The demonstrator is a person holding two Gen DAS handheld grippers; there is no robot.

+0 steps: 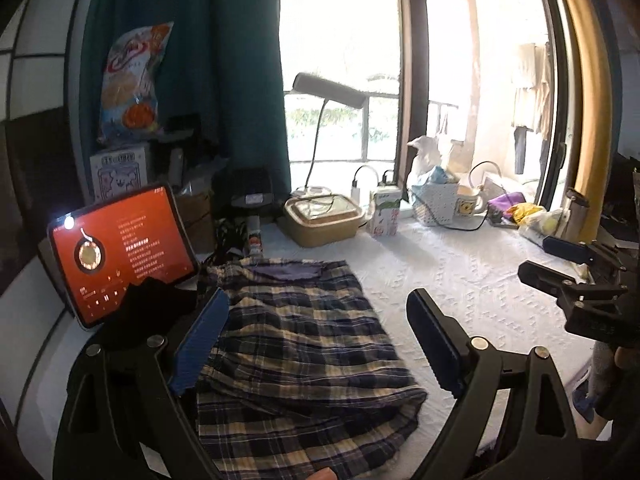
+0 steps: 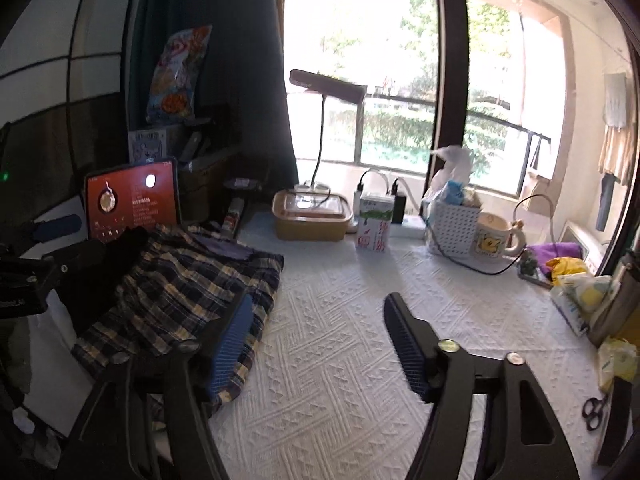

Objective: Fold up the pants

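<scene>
The plaid pants (image 1: 300,344) lie folded in a rough rectangle on the white textured cloth (image 1: 480,280), waistband toward the far side. My left gripper (image 1: 320,336) is open and empty, held just above the pants. My right gripper (image 2: 320,340) is open and empty over the bare cloth (image 2: 340,360), right of the pants (image 2: 180,300). The right gripper also shows in the left wrist view (image 1: 560,264) at the right edge. The left gripper's fingers (image 2: 56,226) show at the left edge of the right wrist view.
A tablet with a red screen (image 1: 120,256) leans at the left beside a dark garment (image 1: 152,300). Along the window stand a lidded box (image 1: 324,216), a carton (image 1: 384,212), a white basket (image 2: 456,228), a mug (image 2: 496,240) and cables. Scissors (image 2: 596,412) lie at the right.
</scene>
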